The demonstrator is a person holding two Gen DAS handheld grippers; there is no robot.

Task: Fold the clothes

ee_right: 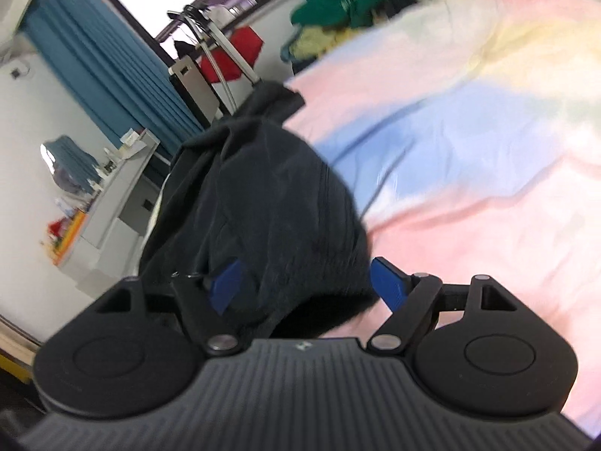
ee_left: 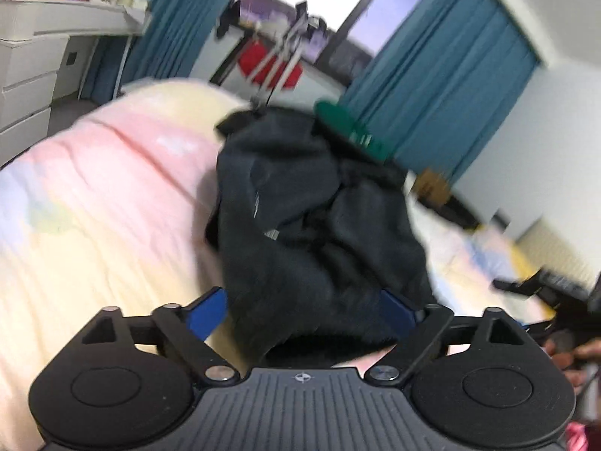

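Observation:
A black garment (ee_left: pixel 315 218) hangs bunched in front of my left gripper (ee_left: pixel 304 312), lifted above the pastel bedspread (ee_left: pixel 105 195). It drapes over and between the blue fingers (ee_left: pixel 208 314), which stand wide apart. In the right wrist view the same black garment (ee_right: pixel 263 195) drapes between the blue fingers (ee_right: pixel 388 287) of my right gripper (ee_right: pixel 304 285), also spread wide. The fabric hides both fingertip gaps, so the grip itself does not show. Both views are motion-blurred.
The bed (ee_right: pixel 469 143) carries a pink, blue and yellow cover. A white dresser (ee_left: pixel 33 75) stands at the left, teal curtains (ee_left: pixel 450 75) at the window. A drying rack with a red cloth (ee_left: pixel 274 64) stands behind, and green clothes (ee_right: pixel 338 3) lie past the bed.

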